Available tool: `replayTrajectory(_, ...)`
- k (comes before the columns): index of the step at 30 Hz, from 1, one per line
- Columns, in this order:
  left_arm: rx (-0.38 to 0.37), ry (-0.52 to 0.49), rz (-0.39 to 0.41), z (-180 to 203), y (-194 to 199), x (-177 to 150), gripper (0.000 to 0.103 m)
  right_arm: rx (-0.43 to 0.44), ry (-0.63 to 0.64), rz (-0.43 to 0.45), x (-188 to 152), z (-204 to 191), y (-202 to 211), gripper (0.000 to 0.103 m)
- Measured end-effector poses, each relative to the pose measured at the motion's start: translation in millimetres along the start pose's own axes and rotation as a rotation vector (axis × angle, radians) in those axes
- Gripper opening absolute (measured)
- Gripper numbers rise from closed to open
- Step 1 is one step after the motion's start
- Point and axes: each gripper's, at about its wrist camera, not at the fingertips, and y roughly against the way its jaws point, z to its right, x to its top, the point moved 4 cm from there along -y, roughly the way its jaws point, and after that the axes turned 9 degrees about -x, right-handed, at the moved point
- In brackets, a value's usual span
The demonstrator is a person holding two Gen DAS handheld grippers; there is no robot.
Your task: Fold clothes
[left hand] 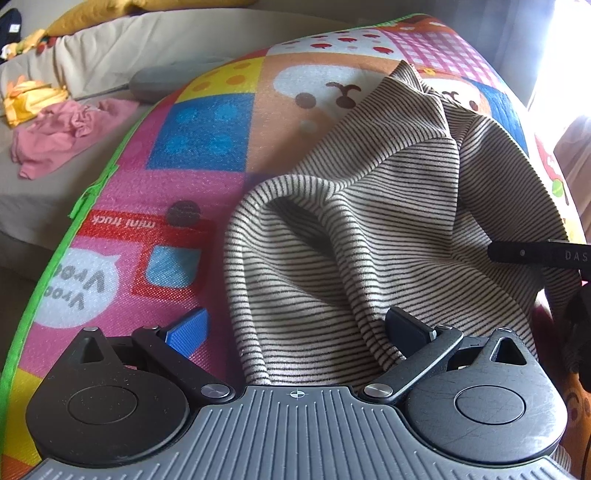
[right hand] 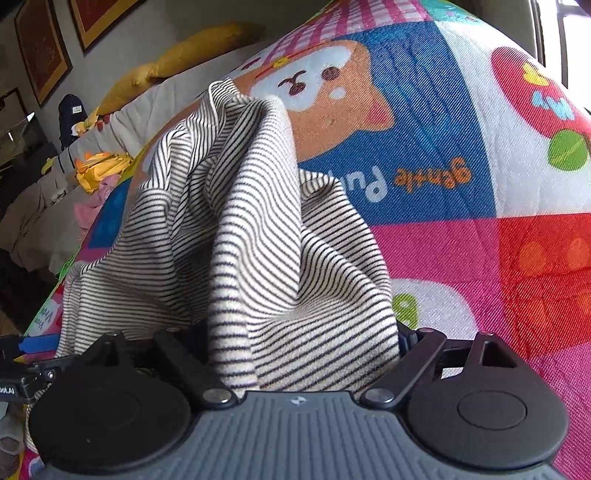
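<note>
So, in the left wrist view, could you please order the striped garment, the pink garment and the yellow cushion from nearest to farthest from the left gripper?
1. Striped garment, draped between the left gripper fingers.
2. Pink garment, crumpled far left, off the mat.
3. Yellow cushion, top left, behind the bedding.

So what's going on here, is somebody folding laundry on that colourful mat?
Yes. A person works a handheld gripper in each hand on a striped garment that lies bunched on a colourful play mat. The left gripper has wide-open jaws with cloth lying between them. The right gripper has cloth draped over its jaws, so its grip cannot be told. No neat fold shows yet. A pink garment waits beside the mat.
</note>
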Motion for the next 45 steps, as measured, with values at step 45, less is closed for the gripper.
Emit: replayTrajectory(45, -0.061, -0.703, 0.038, 132, 89, -88, 0.103, -0.215, 0.272, 0.13, -101, 22, 229, 0.103)
